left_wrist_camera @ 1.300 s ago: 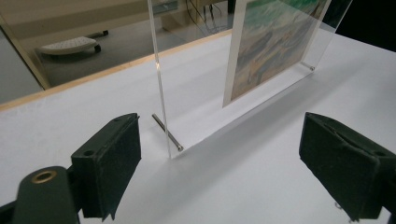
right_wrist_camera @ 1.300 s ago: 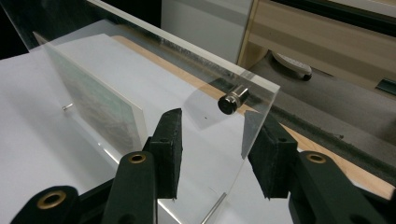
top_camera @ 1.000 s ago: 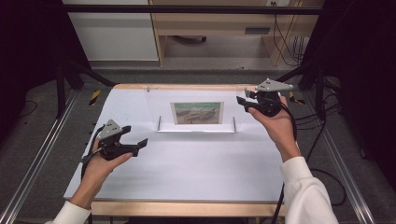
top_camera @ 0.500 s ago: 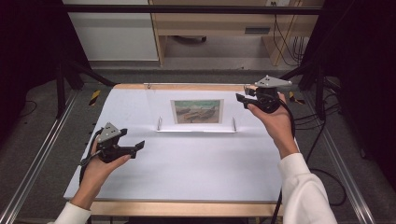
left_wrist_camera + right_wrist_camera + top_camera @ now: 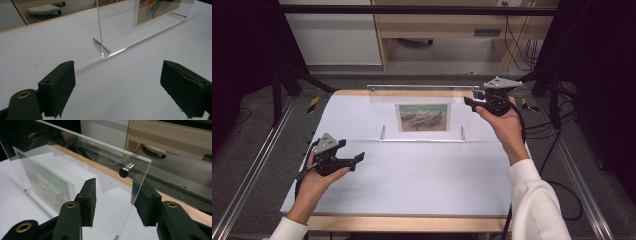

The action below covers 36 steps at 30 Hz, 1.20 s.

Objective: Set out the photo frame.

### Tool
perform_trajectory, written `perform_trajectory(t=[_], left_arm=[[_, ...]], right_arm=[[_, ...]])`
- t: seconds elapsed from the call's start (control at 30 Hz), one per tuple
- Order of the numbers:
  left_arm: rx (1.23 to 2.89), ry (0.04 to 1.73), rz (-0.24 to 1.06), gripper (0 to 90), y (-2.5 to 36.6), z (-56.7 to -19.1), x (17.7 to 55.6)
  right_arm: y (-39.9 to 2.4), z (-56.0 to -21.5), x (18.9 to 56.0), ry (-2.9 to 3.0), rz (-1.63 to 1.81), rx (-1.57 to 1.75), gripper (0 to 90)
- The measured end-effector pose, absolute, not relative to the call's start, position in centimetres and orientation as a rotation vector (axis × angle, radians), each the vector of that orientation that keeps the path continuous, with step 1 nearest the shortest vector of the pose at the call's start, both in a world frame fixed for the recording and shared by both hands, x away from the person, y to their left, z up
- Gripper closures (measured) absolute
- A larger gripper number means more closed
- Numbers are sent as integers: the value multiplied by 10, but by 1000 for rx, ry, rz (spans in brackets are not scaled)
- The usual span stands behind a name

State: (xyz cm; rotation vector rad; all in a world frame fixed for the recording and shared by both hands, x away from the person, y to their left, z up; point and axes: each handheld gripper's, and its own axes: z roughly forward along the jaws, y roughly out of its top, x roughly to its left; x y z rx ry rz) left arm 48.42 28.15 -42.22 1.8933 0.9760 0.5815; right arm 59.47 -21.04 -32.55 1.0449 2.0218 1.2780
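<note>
L gripper (image 5: 357,159): mine, jaws spread wide, nothing between, low over table (image 5: 422,180), near frame's L corner.
Acrylic frame (image 5: 387,112): upright mid-table, picture (image 5: 423,117) inside.
R gripper (image 5: 468,102): jaws straddle frame's top R corner, apart, pads not touching.

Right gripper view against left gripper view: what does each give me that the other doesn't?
Right gripper view: right tongs open astride the clear panel at its side edge, a metal stud near its top corner. Left gripper view: left tongs open above the white table, the panel's bottom corner with its foot pin. Both: the panel and its picture.
</note>
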Motion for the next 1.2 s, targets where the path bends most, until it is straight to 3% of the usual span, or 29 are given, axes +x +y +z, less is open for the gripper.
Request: perform_trajectory(t=[0.77,1.2], left_arm=[[1903,1002,579,124,286,-425,485],[1905,1004,578,124,286,-425,485]], right_arm=[[-209,-327,608,2014,1297,1103,529],[-206,-328,609,2019,1288,1117,453]])
